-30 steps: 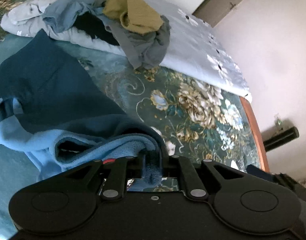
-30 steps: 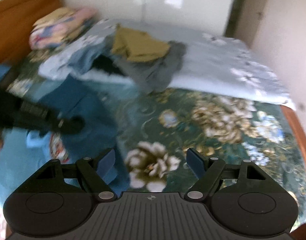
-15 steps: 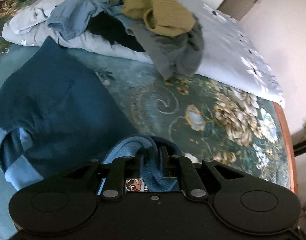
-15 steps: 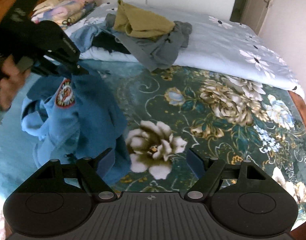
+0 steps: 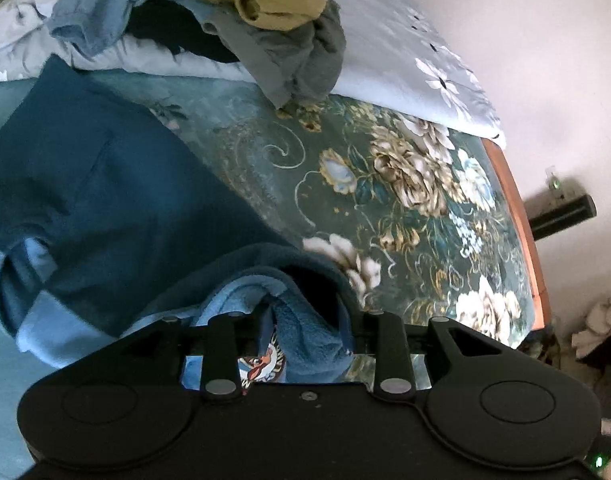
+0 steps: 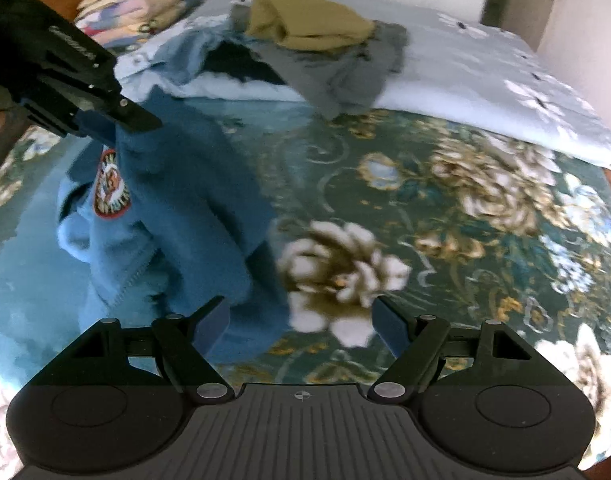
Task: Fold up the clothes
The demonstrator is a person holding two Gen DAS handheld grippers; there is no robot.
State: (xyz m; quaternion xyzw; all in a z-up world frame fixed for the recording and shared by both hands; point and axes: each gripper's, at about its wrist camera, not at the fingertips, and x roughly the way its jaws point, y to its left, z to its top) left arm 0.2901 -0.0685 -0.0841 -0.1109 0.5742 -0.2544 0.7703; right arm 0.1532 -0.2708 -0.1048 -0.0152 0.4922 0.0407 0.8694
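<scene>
Sweatshirt (image 6: 193,208) lifted off the bed (image 6: 445,208), unfolded

Your left claw (image 5: 305,320) pinches its fleece edge, holding it bunched; your right claw (image 6: 301,320) hangs spread, holding nothing; a tangled clothes pile (image 6: 313,48) sits behind, so folding remains.

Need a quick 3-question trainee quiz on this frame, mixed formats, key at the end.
1. True or false: the right gripper is shut on the blue fleece top.
2. What holds the top? A) left gripper B) a bare hand C) nothing
3. Fill in: the mustard garment lies on top of a ___ of clothes on the pale floral quilt.

Key: 1 false, it is open and empty; 2 A; 3 pile.
</scene>
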